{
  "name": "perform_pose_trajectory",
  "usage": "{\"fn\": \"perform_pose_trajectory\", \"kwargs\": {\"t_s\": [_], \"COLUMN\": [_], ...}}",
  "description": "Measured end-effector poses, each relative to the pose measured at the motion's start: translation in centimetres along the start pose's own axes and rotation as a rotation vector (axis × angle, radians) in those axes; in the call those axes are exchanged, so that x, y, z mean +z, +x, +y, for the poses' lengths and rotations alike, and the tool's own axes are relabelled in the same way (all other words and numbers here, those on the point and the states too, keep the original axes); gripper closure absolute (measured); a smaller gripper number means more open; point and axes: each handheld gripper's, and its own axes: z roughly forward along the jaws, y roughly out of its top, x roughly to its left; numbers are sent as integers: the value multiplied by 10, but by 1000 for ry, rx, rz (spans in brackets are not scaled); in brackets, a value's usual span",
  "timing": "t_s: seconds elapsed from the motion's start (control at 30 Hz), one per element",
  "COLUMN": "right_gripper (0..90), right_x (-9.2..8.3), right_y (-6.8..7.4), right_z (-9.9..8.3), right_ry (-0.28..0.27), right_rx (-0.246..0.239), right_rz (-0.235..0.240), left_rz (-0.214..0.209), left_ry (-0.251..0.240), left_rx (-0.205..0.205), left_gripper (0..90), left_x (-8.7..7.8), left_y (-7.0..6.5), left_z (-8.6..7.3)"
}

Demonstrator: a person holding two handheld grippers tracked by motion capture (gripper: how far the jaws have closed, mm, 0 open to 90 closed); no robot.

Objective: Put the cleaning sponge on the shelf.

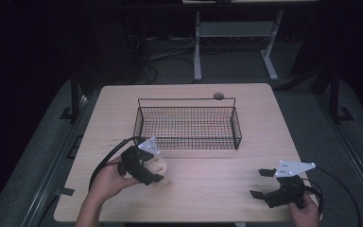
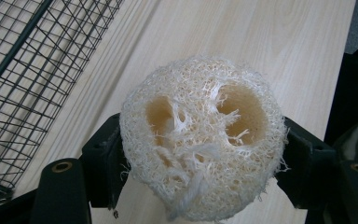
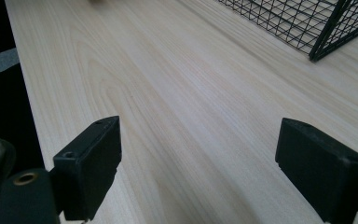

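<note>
Between the jaws of our left gripper [image 2: 200, 154] sits the loofah [image 2: 200, 140], clamped across its sides for carrying toward the wire basket [image 2: 23, 70] alongside. Our right gripper [image 3: 200, 163] rests with jaws wide apart, nothing between them.

The loofah [image 2: 200, 140] is a pale, dry web of coarse fibres, rough and open-pored, with loose strands fraying at its rim. The left claw [image 2: 200, 163] that grips it looks like matt black plastic, as does the right claw [image 3: 198, 172], each with a brass-coloured eyelet. The table [image 3: 168, 93] is light wood-grain, smooth with a soft sheen. The basket [image 1: 187, 124] near the far edge is thin black wire mesh.
</note>
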Motion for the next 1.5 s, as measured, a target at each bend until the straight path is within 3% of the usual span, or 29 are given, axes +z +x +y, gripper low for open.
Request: {"fn": "perform_pose_trajectory", "kwargs": {"t_s": [0.2,0.73,1.2,1.5], "right_gripper": [138,138,137,138], "right_x": [0,0,0,1], "right_y": [-1,-3,-4,-6], "right_z": [1,1,3,3], "right_ry": [-6,-17,-49,-56], "right_rx": [5,5,7,15], "right_rz": [-2,0,12,15], "left_rz": [3,-30,-49,-53], "left_ry": [-1,-11,-3,6], "left_rx": [15,-4,-14,1], "left_gripper": [275,275,275,275], "left_x": [-9,-24,-24,-26], "left_y": [3,22,45,62], "left_z": [10,29,59,83]}}
